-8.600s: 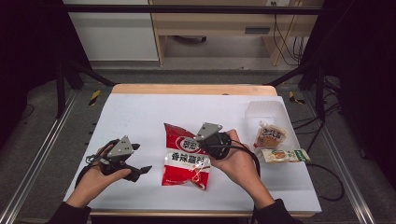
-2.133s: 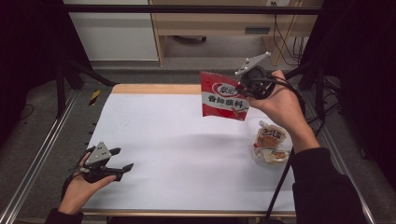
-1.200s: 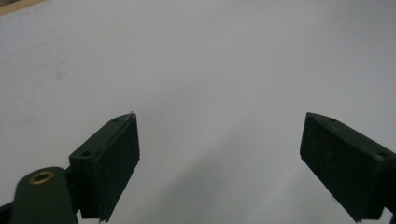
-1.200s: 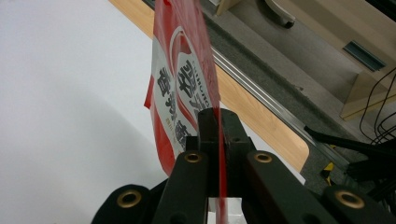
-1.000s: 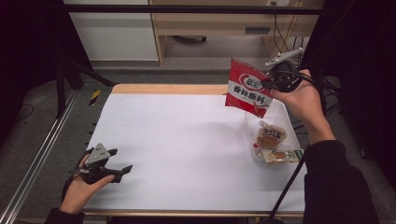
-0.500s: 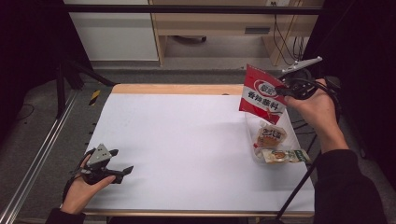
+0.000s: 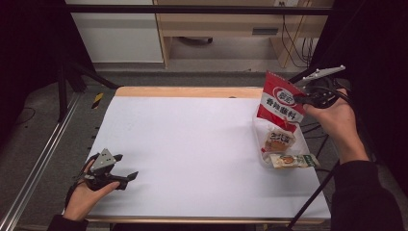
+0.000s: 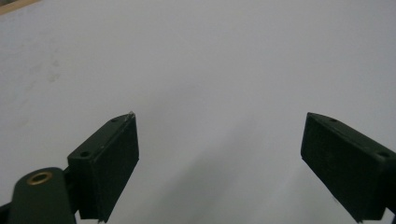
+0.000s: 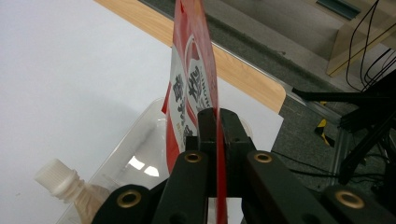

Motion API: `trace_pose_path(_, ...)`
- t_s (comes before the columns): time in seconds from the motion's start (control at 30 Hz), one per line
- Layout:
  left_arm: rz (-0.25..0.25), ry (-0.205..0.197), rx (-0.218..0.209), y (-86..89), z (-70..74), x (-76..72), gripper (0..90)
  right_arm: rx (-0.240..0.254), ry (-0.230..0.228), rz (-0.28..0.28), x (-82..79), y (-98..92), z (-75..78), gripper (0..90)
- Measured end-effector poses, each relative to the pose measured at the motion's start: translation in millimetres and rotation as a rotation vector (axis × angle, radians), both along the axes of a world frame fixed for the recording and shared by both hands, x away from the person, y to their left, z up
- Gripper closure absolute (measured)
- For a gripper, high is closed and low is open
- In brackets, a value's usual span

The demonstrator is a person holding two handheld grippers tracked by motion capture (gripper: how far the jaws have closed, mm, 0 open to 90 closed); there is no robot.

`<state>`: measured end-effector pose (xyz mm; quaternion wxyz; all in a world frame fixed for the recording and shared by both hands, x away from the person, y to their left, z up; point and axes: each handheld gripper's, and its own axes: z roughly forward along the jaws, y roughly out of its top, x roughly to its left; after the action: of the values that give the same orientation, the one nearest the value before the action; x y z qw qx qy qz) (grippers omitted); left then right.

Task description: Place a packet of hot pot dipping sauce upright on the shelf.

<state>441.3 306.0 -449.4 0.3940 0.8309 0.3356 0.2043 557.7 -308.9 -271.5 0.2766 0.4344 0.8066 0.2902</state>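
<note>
Carried rightward and lower than half a second earlier: red packet, now hanging over the clear tray at the table's right edge. Pinched at its edge by the right gripper, jaws pressed tight on the film, packet dangling left of and below them. Already in the tray: round pouch and flat sachet. Unmoved at the near left corner: left gripper, jaws spread wide over bare white table.

Red seasoning packet hangs upright (above container).
</note>
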Motion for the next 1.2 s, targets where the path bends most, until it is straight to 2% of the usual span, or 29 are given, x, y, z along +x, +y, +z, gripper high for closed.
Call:
trace_pose_path(0.33,0.0,0.001,0.0,-0.3,-0.1,-0.1,11.1,0.026,0.012,0.002,4.1,0.9,-16.3,89.9)
trace_pose_path(0.67,0.0,0.002,0.002,-0.9,-0.4,-0.3,11.2,0.071,0.042,-0.003,6.4,-1.0,-36.0,89.9)
trace_pose_path(0.87,-0.003,0.002,0.003,-1.5,-0.6,-0.4,11.1,0.091,0.048,-0.01,4.7,-4.1,-40.4,89.8)
trace_pose_path(1.2,-0.009,0.005,0.011,-2.2,-0.9,-0.7,11.1,0.066,0.064,-0.059,1.8,-16.8,-48.7,88.8)
